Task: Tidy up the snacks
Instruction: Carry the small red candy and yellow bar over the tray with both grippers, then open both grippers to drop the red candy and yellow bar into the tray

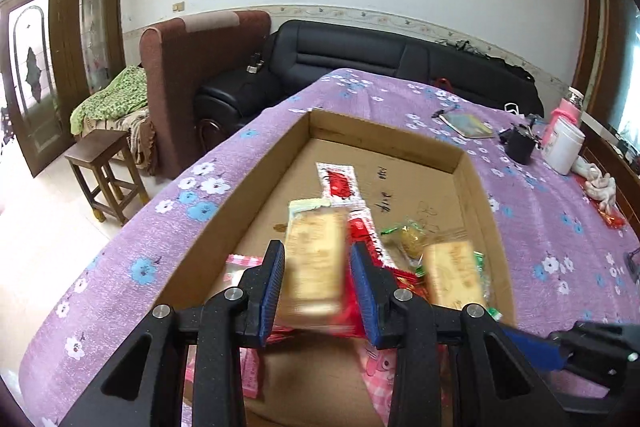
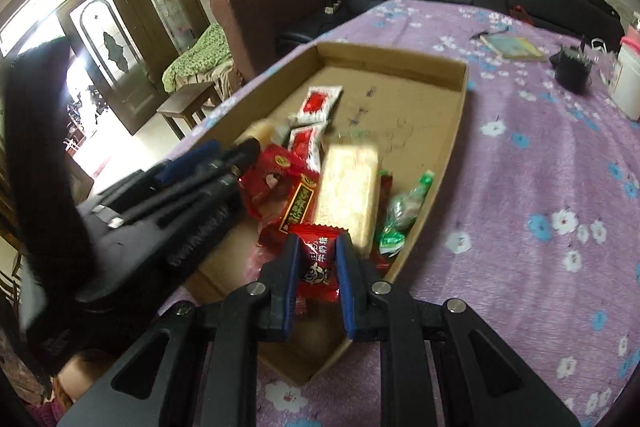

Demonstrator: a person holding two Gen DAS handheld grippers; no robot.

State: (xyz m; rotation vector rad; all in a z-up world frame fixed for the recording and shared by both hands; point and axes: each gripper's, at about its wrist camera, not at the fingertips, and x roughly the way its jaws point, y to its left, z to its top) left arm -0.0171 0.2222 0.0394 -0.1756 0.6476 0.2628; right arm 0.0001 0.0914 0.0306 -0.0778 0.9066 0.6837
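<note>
Blue pads of the left gripper sit closest to the lens, pinching a tan cracker pack by its long sides; the pack juts toward 12 o'clock and hangs over the cardboard box. On the other wrist view the right gripper is pressed nearly together on a small red candy, the wrapper bulging above the pads. Both loads hang above the box's near end, over the heap of snacks.

That heap holds a second cracker pack at the centre, a big red pack at its 9 o'clock, a green sweet at 3 o'clock against the box wall, and two red-and-white sachets toward 12 o'clock. The far half of the box floor is bare.

My judgement: both items are being carried for placing. To do it well, bring like to like, the held crackers beside their twin, long sides parallel, and the candy with the other reds. Lower each until it rests on the floor or pile before letting go, since the crinkly wrappers will slide if dropped. The grippers are close together here, so release one, clear it, then the other.
</note>
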